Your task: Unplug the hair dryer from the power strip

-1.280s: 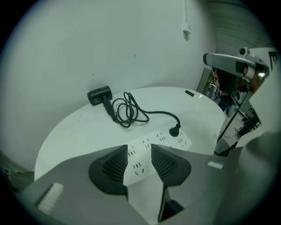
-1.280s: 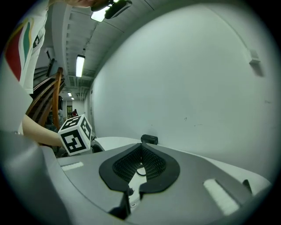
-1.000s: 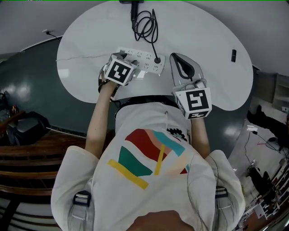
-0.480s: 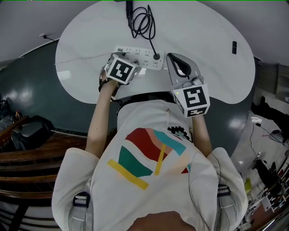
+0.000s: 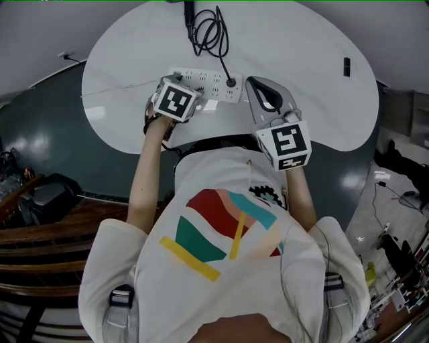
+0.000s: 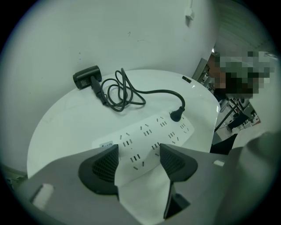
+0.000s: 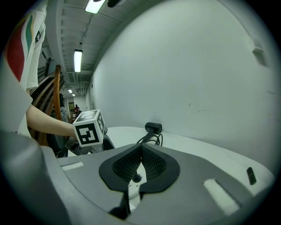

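A white power strip point(image 5: 213, 86) lies on the round white table point(image 5: 301, 60). One black plug point(image 5: 230, 83) sits in its right end. Its cord point(image 5: 209, 37) coils back to the black hair dryer point(image 5: 188, 9) at the table's far edge. My left gripper point(image 5: 191, 94) hangs over the strip's left end. In the left gripper view its jaws point(image 6: 138, 160) are opening, with the strip's near end point(image 6: 145, 140) between them and no pad pressing on it. The plug point(image 6: 177, 115) stands farther along. My right gripper point(image 5: 251, 83) is shut and empty, just right of the plug point(image 7: 136, 177).
A small black object point(image 5: 346, 67) lies at the table's right side. The person's torso in a white shirt point(image 5: 221, 234) presses close to the table's near edge. A wall point(image 6: 131, 35) rises right behind the table. Dark floor surrounds the table.
The head view has shifted slightly. Both grippers keep their places by the power strip.
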Demonstrator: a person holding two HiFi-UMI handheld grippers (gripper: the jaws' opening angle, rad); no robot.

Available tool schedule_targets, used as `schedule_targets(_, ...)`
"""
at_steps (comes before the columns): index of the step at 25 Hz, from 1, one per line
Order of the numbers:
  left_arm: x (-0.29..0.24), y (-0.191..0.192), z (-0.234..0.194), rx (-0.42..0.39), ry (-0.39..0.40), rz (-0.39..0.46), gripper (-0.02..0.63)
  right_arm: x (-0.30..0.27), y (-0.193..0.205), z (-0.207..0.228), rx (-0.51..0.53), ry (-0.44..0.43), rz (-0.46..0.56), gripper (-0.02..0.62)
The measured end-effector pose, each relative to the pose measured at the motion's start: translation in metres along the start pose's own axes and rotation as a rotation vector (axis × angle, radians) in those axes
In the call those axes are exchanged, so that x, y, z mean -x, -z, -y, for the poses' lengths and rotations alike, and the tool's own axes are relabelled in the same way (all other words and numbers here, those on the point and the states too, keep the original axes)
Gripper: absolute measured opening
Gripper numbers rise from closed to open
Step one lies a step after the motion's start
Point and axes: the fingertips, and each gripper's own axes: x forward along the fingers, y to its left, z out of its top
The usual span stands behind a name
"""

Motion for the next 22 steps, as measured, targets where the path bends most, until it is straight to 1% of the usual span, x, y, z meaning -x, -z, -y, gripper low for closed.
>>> schedule_targets(4,-0.001,0.001,0.000,0.004,-0.006,-0.004,0.275,-0.009,0.000,-0.005,0.011,-0.034,0.003,0.015)
schedule_targets(6,0.000,-0.001,0.000,-0.001,-0.009,-0.004,0.276,-0.017,0.008,-0.008,0.034,-0.081,-0.021,0.014)
schedule_targets(7,0.000,-0.002,0.000,-0.004,-0.011,-0.006,0.278,-0.022,0.015,-0.011,0.047,-0.118,-0.043,0.028)
schedule_targets(9,-0.001,-0.005,-0.001,-0.009,-0.013,-0.012,0.283,-0.034,0.033,-0.020,0.071,-0.198,-0.102,0.155)
schedule_targets(10,-0.001,-0.006,-0.002,-0.012,-0.013,-0.017,0.291,-0.040,0.043,-0.024,0.088,-0.223,-0.129,0.186)
schedule_targets(13,-0.003,-0.005,-0.001,-0.011,-0.006,-0.041,0.291,-0.056,0.067,-0.027,0.149,-0.232,-0.157,0.159)
schedule_targets(14,-0.005,0.001,0.001,0.001,0.006,-0.067,0.290,-0.062,0.072,-0.028,0.165,-0.233,-0.159,0.147)
schedule_targets(16,-0.006,0.014,0.006,0.031,0.030,-0.122,0.290,-0.073,0.083,-0.028,0.187,-0.237,-0.173,0.144)
schedule_targets(18,-0.006,0.017,0.007,0.038,0.032,-0.136,0.291,-0.083,0.092,-0.028,0.222,-0.238,-0.197,0.142)
schedule_targets(21,-0.006,0.016,0.009,0.037,0.036,-0.142,0.291,-0.091,0.098,-0.030,0.291,-0.230,-0.216,0.097)
schedule_targets(22,-0.006,0.016,0.009,0.037,0.035,-0.145,0.291,-0.093,0.098,-0.031,0.300,-0.226,-0.213,0.092)
